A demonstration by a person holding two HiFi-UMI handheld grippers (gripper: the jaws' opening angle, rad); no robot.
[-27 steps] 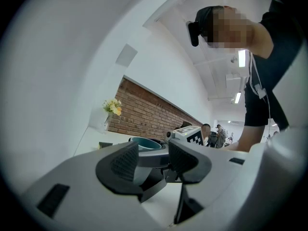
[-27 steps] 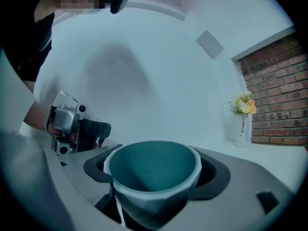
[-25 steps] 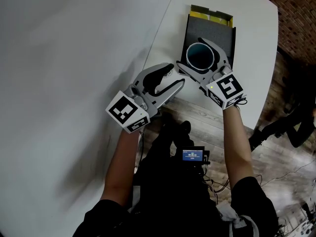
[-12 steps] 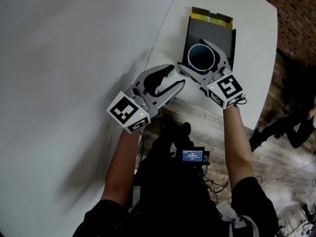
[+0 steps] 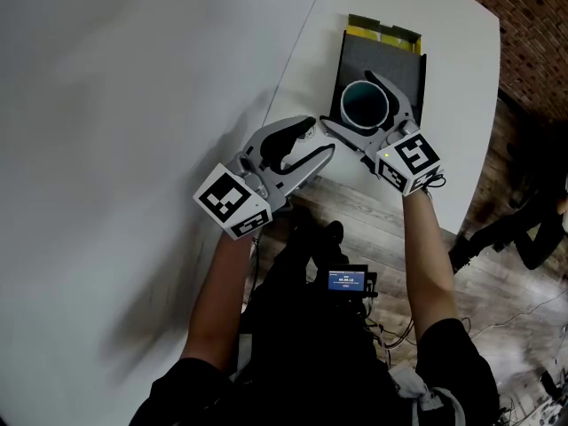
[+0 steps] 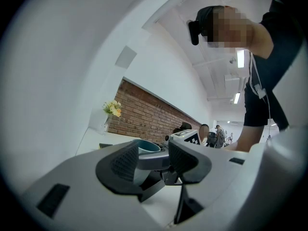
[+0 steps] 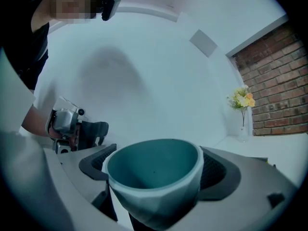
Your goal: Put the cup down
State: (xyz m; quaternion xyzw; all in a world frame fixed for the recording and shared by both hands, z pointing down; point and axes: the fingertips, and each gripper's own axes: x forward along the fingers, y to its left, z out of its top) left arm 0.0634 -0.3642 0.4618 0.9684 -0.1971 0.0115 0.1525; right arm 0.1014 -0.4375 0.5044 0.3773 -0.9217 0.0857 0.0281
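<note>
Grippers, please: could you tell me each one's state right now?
Left gripper: open, empty.
Right gripper: open, jaws just opened wider; cup between them, not gripped.

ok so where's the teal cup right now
In the head view the teal cup sits upper right on the dark tray, between the jaws of the right tool, which have just been opening.

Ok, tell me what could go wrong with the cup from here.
The jaws of the right gripper have just been opening, with the cup between them on the dark tray; a skewed pull-back could let a pad drag or tip it.
The left gripper, open and empty, sits close beside the right one; they might bump and jolt the cup.
</note>
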